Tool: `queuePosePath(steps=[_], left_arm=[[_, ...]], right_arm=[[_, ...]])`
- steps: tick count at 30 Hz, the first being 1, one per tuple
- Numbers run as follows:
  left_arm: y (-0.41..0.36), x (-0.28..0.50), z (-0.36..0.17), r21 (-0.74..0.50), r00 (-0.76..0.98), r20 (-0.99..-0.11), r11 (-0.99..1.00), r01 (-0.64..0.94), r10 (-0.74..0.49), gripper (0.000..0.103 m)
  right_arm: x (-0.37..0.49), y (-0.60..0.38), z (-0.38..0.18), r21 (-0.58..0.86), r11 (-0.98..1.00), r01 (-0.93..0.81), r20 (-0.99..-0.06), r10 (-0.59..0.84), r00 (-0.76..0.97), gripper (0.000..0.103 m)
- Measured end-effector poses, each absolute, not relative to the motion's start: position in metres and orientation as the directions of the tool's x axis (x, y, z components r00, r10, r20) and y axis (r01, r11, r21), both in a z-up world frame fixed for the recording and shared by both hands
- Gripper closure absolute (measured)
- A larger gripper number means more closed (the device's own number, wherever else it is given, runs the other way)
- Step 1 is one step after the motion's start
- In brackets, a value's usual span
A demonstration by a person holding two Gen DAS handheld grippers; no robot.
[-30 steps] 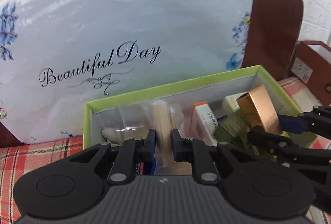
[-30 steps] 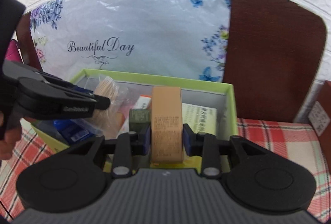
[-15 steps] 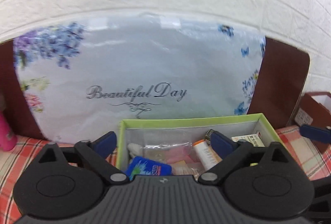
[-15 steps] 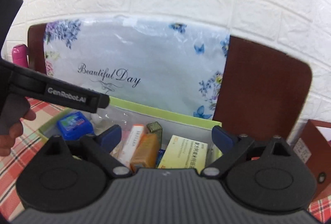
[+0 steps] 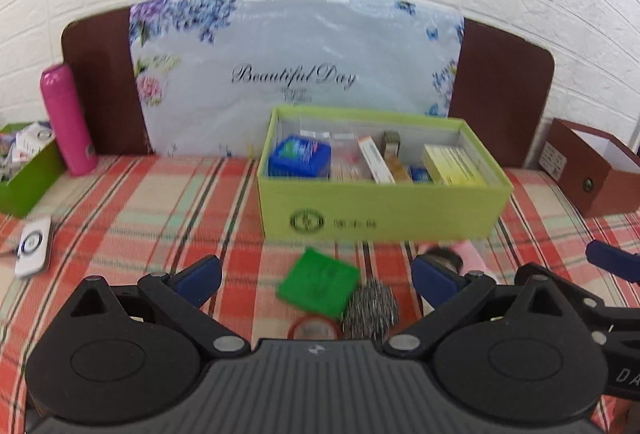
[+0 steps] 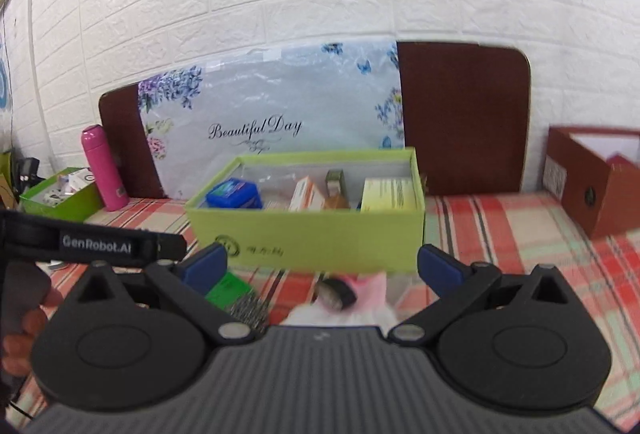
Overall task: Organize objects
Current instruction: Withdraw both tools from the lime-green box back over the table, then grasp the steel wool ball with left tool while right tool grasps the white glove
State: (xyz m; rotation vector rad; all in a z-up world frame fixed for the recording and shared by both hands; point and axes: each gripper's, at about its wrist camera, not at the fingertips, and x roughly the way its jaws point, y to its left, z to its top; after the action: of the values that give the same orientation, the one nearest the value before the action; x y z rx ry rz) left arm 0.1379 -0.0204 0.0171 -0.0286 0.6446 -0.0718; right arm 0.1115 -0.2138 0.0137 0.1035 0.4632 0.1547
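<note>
Both sets of jaws are standing spread wide with nothing between them: the left gripper (image 5: 316, 276) has just been opening, and the right gripper (image 6: 322, 266) has just been opening too, neither pinching anything. Just ahead of and below the left jaws, a green square pad (image 5: 318, 288) is lying flat on the checked cloth (image 5: 160, 201), touching a steel scourer (image 5: 370, 308), with a red ring (image 5: 312, 328) nearer the gripper body. Just below the right jaws a pink-and-white soft item with a dark end (image 6: 340, 294) is lying on the cloth; what it is cannot be told through the blur. Beyond these loose pieces, ahead of both grippers, the lime-green box (image 5: 380, 218) is sitting open, already holding a blue packet (image 5: 300, 155), cartons and a yellow carton (image 5: 454, 165). Judging by this, the next pickup is being lined up. To do it well, each gripper should be lowering squarely over one item, the left straddling the pad's edges clear of the scourer, closing only once the pads are bracketing it. Off to the left, a pink bottle (image 5: 66, 119) is standing upright; to the right, a brown box (image 5: 588, 173).
</note>
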Motion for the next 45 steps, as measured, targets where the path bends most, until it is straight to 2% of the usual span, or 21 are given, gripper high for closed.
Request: queuePosePath(steps=[10, 21, 25, 30, 34, 36, 37, 38, 41, 45], left_arm=[[-0.007, 0.105, -0.013, -0.048, 0.764, -0.644, 0.999, -0.002, -0.029, 0.0], [0.027, 0.098, -0.051, -0.079, 0.728, -0.685, 0.997, -0.026, -0.035, 0.001], [0.033, 0.103, -0.056, -0.107, 0.722, -0.687, 0.994, 0.012, -0.082, 0.003], [0.03, 0.107, -0.052, -0.124, 0.725, -0.677, 0.991, 0.054, -0.124, 0.005], [0.03, 0.11, -0.05, -0.167, 0.724, -0.666, 0.982, 0.09, -0.18, 0.011], [0.028, 0.112, -0.049, -0.192, 0.72, -0.662, 0.976, 0.107, -0.209, 0.013], [0.026, 0.113, -0.048, -0.203, 0.717, -0.659, 0.971, 0.122, -0.228, 0.014], [0.023, 0.115, -0.047, -0.215, 0.714, -0.654, 0.966, 0.143, -0.251, 0.017], [0.01, 0.122, -0.043, -0.222, 0.701, -0.648, 0.955, 0.199, -0.297, 0.026], [-0.018, 0.145, -0.043, -0.191, 0.701, -0.647, 0.954, 0.232, -0.3, 0.029]], right_arm=[[0.065, -0.205, -0.024, 0.142, 0.982, -0.124, -0.53, 0.181, 0.829, 0.0], [0.067, -0.19, -0.064, 0.104, 0.989, -0.103, -0.589, 0.145, 0.795, 0.0], [0.073, -0.187, -0.067, 0.091, 0.99, -0.107, -0.586, 0.14, 0.798, 0.0], [0.108, -0.188, -0.055, 0.081, 0.995, -0.059, -0.531, 0.093, 0.842, 0.001], [0.142, -0.191, -0.063, 0.093, 0.994, -0.063, -0.576, 0.105, 0.811, 0.011], [0.15, -0.192, -0.069, 0.107, 0.991, -0.076, -0.609, 0.126, 0.783, 0.036], [0.15, -0.193, -0.071, 0.116, 0.99, -0.082, -0.62, 0.137, 0.773, 0.075], [0.148, -0.195, -0.071, 0.124, 0.989, -0.08, -0.626, 0.141, 0.767, 0.088], [0.126, -0.201, -0.06, 0.118, 0.989, -0.092, -0.597, 0.145, 0.789, 0.089], [0.087, -0.216, -0.04, 0.099, 0.991, -0.093, -0.576, 0.134, 0.806, 0.089]])
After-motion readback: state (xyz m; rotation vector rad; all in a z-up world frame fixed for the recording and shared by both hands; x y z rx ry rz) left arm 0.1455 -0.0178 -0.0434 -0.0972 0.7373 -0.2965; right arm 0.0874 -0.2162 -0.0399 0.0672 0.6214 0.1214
